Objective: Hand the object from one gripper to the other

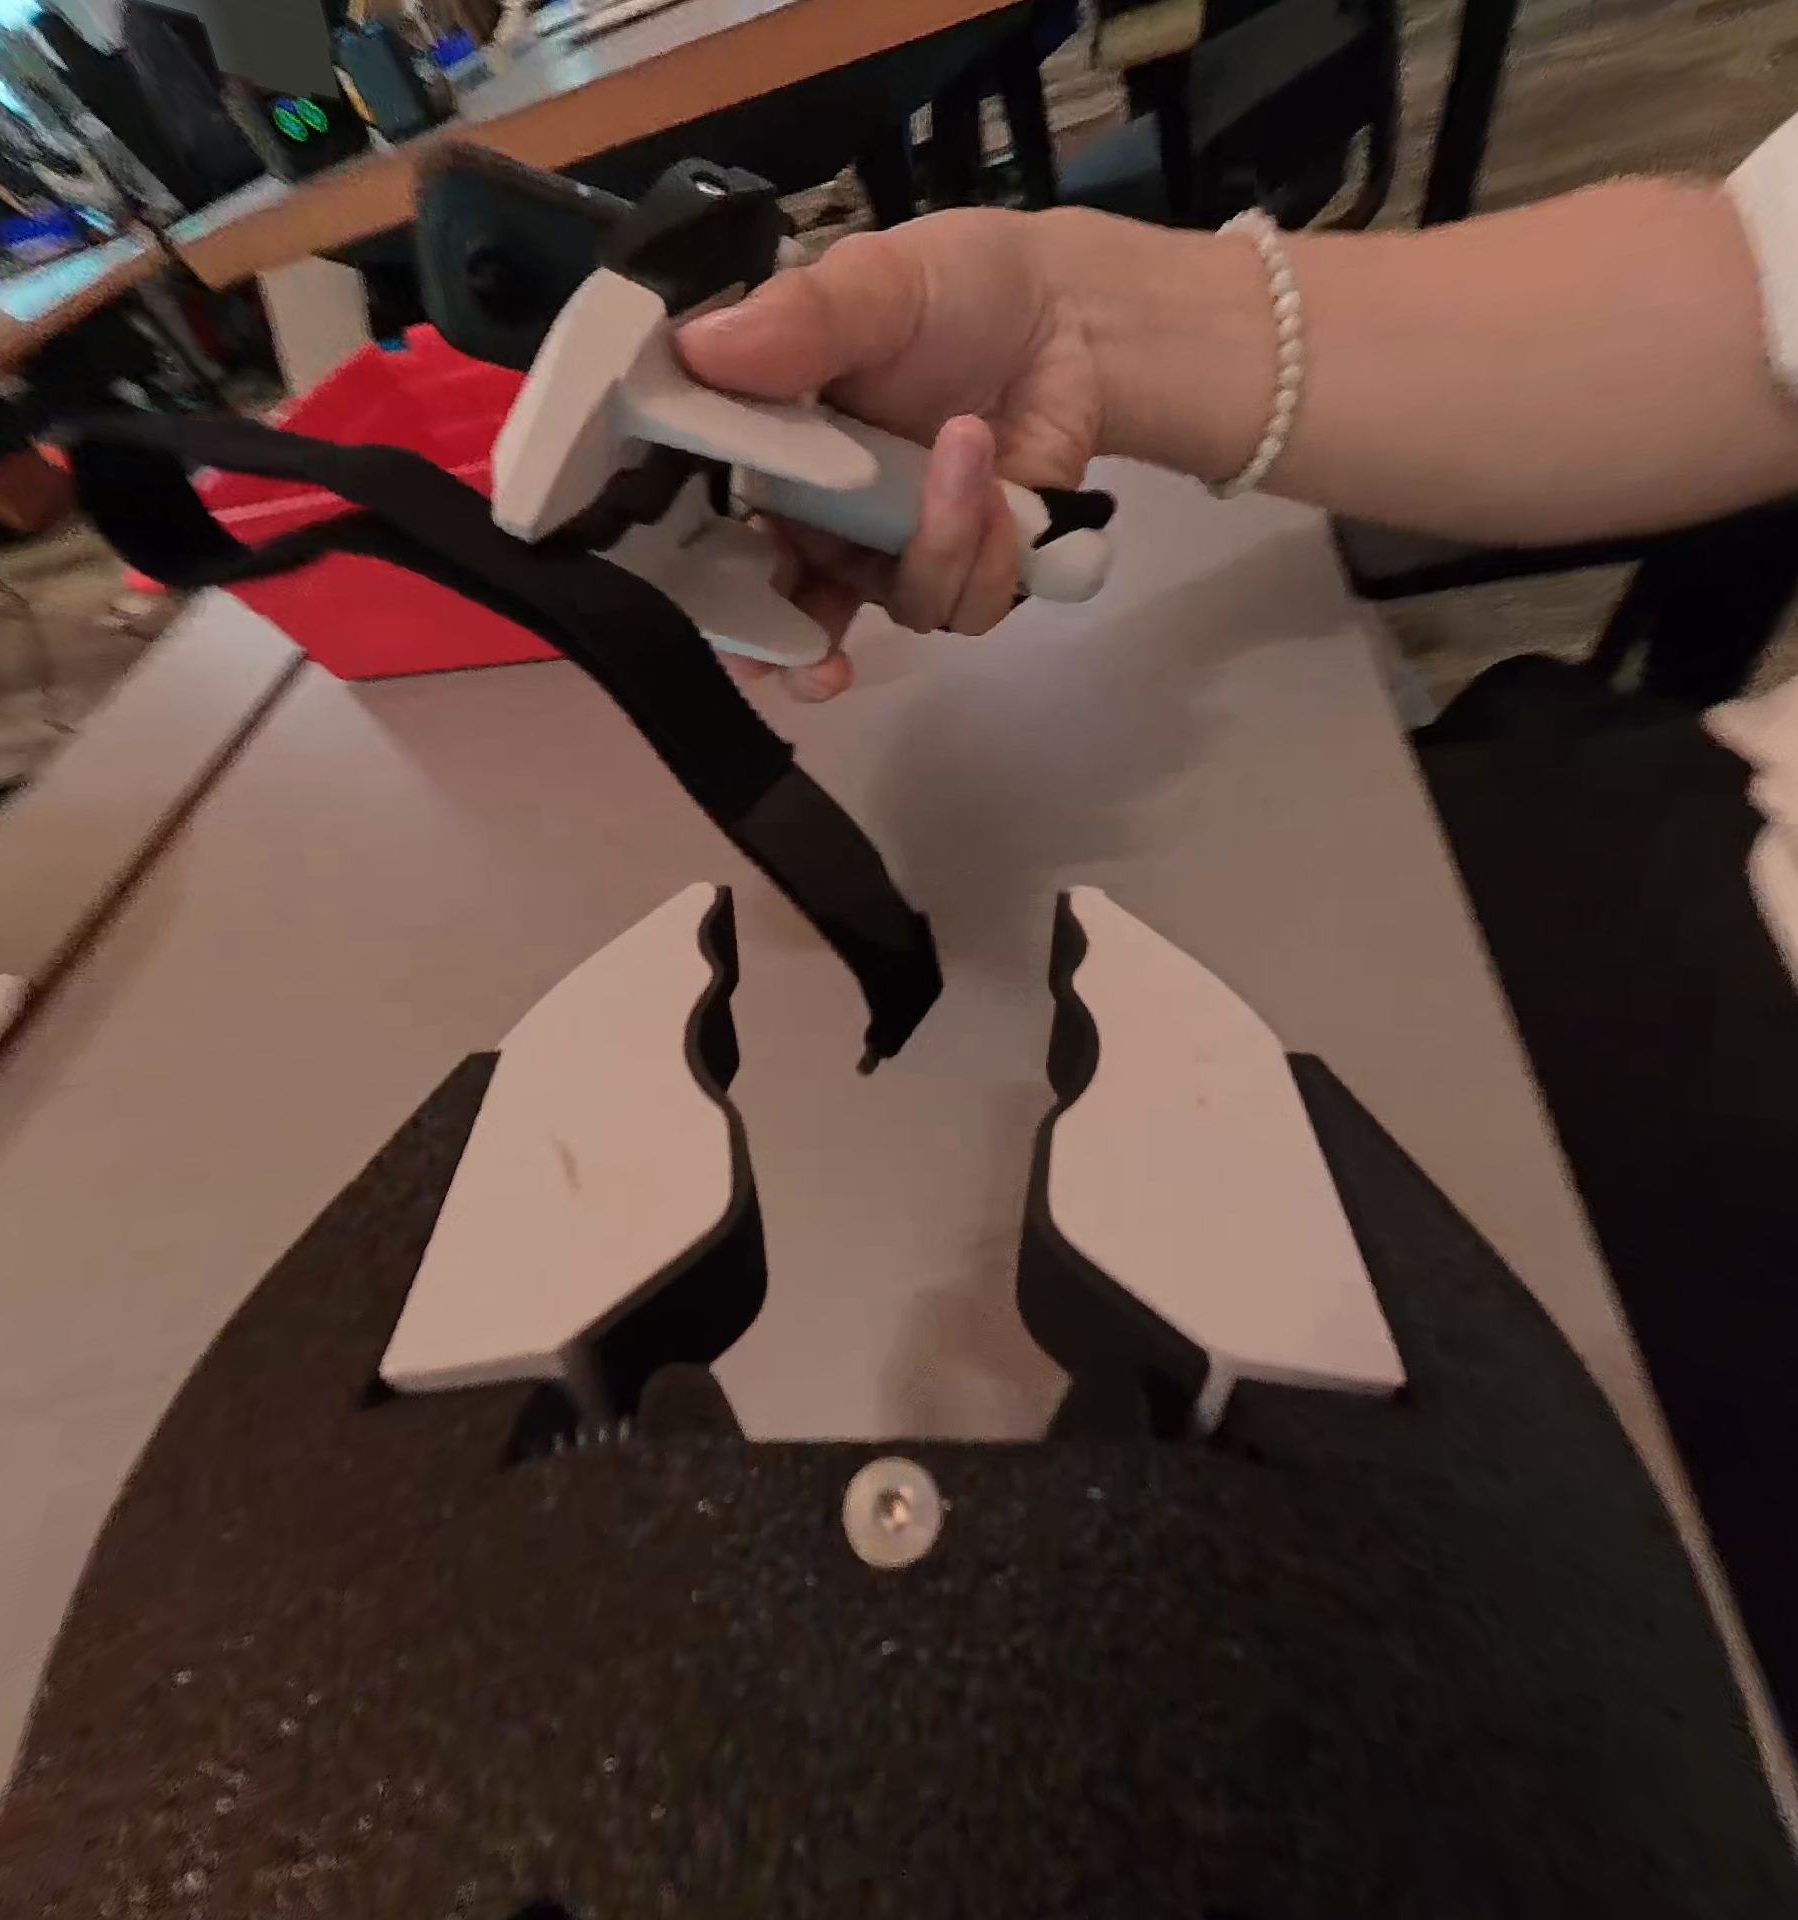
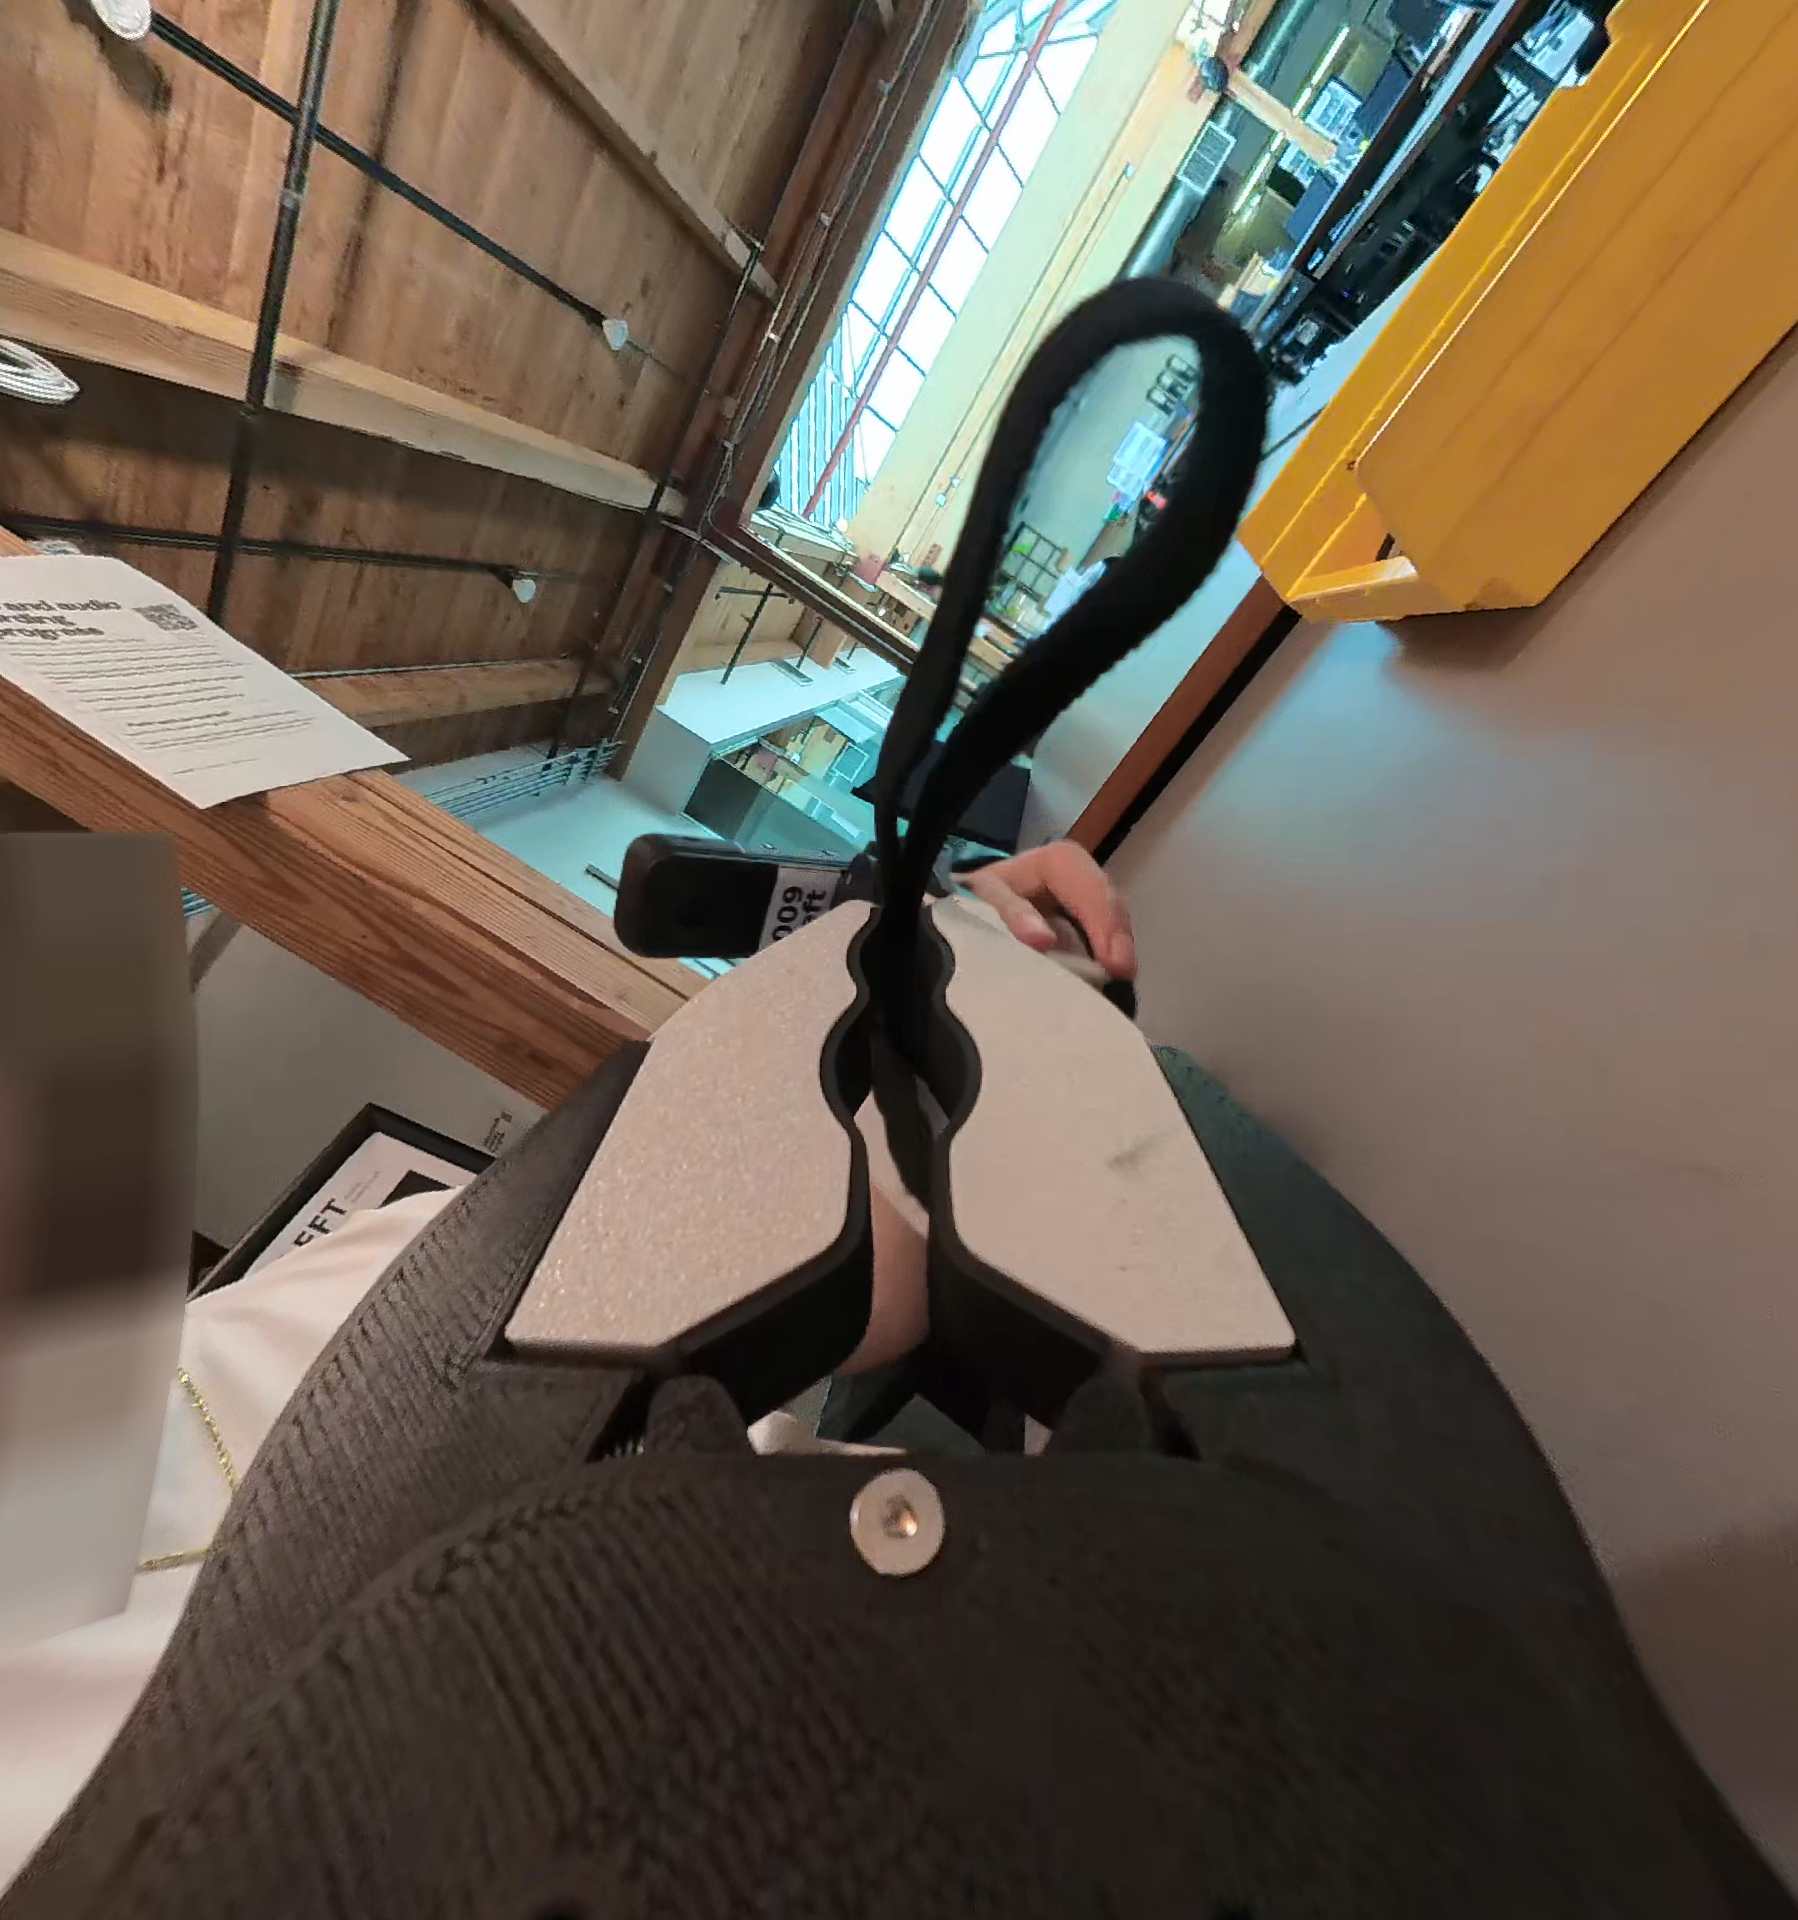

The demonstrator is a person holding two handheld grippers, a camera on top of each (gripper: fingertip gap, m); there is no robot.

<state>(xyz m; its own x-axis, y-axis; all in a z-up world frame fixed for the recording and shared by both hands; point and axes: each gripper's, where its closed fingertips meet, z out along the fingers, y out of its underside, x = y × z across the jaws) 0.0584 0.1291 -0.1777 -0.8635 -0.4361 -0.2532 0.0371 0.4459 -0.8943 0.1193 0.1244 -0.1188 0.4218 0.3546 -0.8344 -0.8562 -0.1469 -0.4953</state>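
My left gripper (image 1: 893, 914) has its jaws spread wide apart and grips nothing, and the loose tip of the black strap (image 1: 666, 665) dangles in the open gap just ahead of my fingertips, touching neither one. My right gripper (image 2: 900, 935) is closed tight on that strap (image 2: 1061, 499), pinching it between the tips so its loop sticks out beyond them. The hand (image 1: 936, 416) working it hovers above the pale table (image 1: 407, 883), beyond my open left jaws.
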